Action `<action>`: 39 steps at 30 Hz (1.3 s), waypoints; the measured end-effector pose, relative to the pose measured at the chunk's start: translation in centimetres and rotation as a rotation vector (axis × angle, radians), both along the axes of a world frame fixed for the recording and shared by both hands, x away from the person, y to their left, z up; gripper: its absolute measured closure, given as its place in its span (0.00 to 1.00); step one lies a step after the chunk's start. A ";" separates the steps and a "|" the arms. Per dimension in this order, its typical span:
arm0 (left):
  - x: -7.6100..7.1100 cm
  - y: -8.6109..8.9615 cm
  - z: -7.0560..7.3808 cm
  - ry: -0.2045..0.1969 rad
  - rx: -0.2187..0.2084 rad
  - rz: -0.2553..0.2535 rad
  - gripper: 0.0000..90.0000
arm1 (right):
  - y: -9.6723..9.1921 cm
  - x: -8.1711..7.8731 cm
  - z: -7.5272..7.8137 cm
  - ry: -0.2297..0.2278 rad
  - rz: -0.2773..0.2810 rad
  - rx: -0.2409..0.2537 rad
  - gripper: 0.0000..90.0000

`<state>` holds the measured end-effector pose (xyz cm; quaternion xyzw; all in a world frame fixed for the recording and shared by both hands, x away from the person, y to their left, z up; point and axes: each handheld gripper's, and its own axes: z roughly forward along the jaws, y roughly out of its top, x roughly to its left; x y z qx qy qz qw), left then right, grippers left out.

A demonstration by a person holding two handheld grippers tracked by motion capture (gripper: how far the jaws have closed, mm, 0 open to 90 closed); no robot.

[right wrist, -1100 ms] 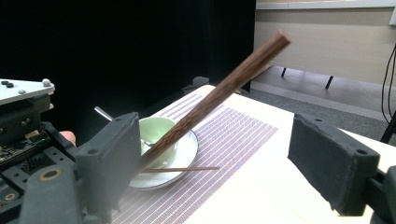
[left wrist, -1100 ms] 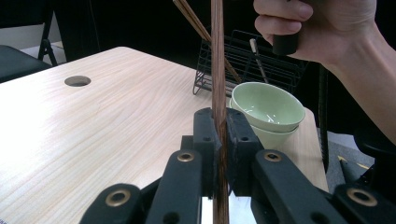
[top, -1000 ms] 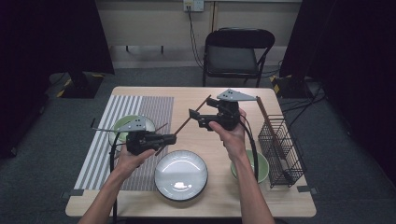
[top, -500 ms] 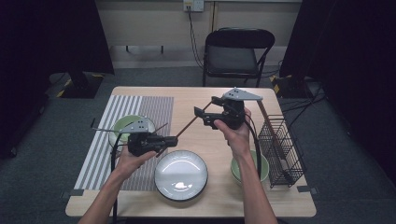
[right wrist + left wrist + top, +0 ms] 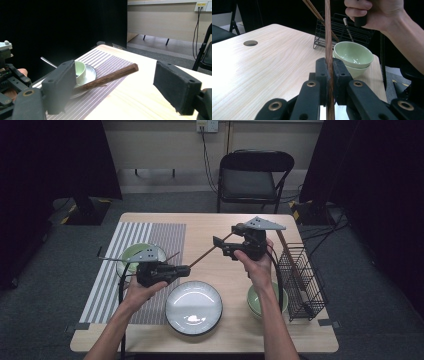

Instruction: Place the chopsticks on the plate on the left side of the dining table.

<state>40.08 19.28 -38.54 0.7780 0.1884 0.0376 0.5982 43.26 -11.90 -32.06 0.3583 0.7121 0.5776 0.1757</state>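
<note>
Left gripper [image 5: 329,75] is clamped tight on a dark wooden chopstick [image 5: 328,37], jaws pinched in on both sides of it, stick running straight up out of the pads. Over in the high view that same left gripper [image 5: 182,268] sits low above the near-left part of the table, and the chopstick [image 5: 206,253] slants up and across toward the right gripper [image 5: 218,244], which hangs higher over the middle. Right gripper [image 5: 120,82] stands wide apart: the chopstick [image 5: 110,76] tip pokes in between its two black pads, close by the left-hand pad, with a clear gap to the other one. No squeeze there.

Outward now. A white plate [image 5: 194,307] lies just in front of the left gripper, a green bowl [image 5: 255,302] sits by the right forearm, and a black wire rack [image 5: 300,280] stands at the right edge with chopsticks in it. A second green bowl [image 5: 131,254] rests on a striped placemat [image 5: 125,245] on the left.

The table [image 5: 210,225] is pale wood grain. Grey carpet under it, a black folding chair [image 5: 250,175] behind, dark curtains on both sides, a wall socket [image 5: 207,125] up top. No writing that can be read anywhere.
</note>
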 end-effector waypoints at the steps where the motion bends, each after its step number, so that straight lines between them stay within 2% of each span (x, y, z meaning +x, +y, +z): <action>1: 0.0 0.0 0.0 -0.001 -0.004 0.000 0.94 | 0.0 0.0 0.0 0.001 -0.001 0.001 0.20; 7: -0.1 0.4 0.4 -0.007 -0.025 0.007 0.94 | -0.4 0.0 -0.3 0.007 -0.013 -0.004 0.20; 39: -0.1 0.8 0.6 -0.007 -0.047 0.003 0.94 | -1.3 -0.1 -1.5 0.016 -0.032 -0.018 0.20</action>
